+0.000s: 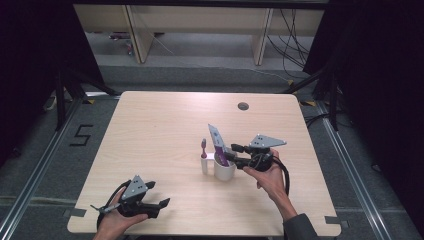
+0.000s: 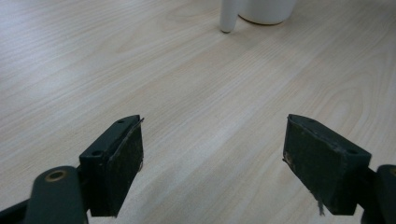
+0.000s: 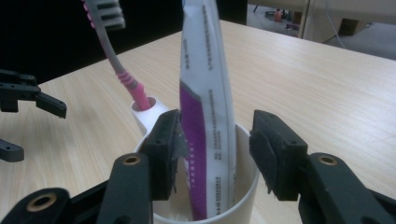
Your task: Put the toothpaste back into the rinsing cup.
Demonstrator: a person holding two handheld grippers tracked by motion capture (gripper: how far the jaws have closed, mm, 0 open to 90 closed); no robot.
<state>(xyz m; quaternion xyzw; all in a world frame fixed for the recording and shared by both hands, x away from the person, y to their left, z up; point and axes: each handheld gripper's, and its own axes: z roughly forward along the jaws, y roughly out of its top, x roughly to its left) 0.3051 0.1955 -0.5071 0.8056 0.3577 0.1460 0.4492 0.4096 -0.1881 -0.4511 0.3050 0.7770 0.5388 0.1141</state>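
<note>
A white cup (image 1: 225, 171) stands right of the table's middle. In it stands a white and purple toothpaste tube (image 1: 218, 140), upright and leaning a little. A pink toothbrush (image 1: 203, 146) stands in a small white holder (image 1: 204, 165) on the cup's left side. My right gripper (image 1: 234, 154) reaches the cup's top from the right. In the right gripper view its jaws (image 3: 217, 144) straddle the tube (image 3: 205, 93): one pad is at the tube's edge, the other stands clear of it. My left gripper (image 1: 159, 194) is held open over bare wood near the front left, with nothing between its fingers (image 2: 212, 158).
The wooden table (image 1: 165, 130) has a round cable hole (image 1: 243, 106) near its far edge. The cup (image 2: 267, 11) and holder (image 2: 229, 16) lie far ahead of the left gripper. Behind the table are desk legs and cables on the floor.
</note>
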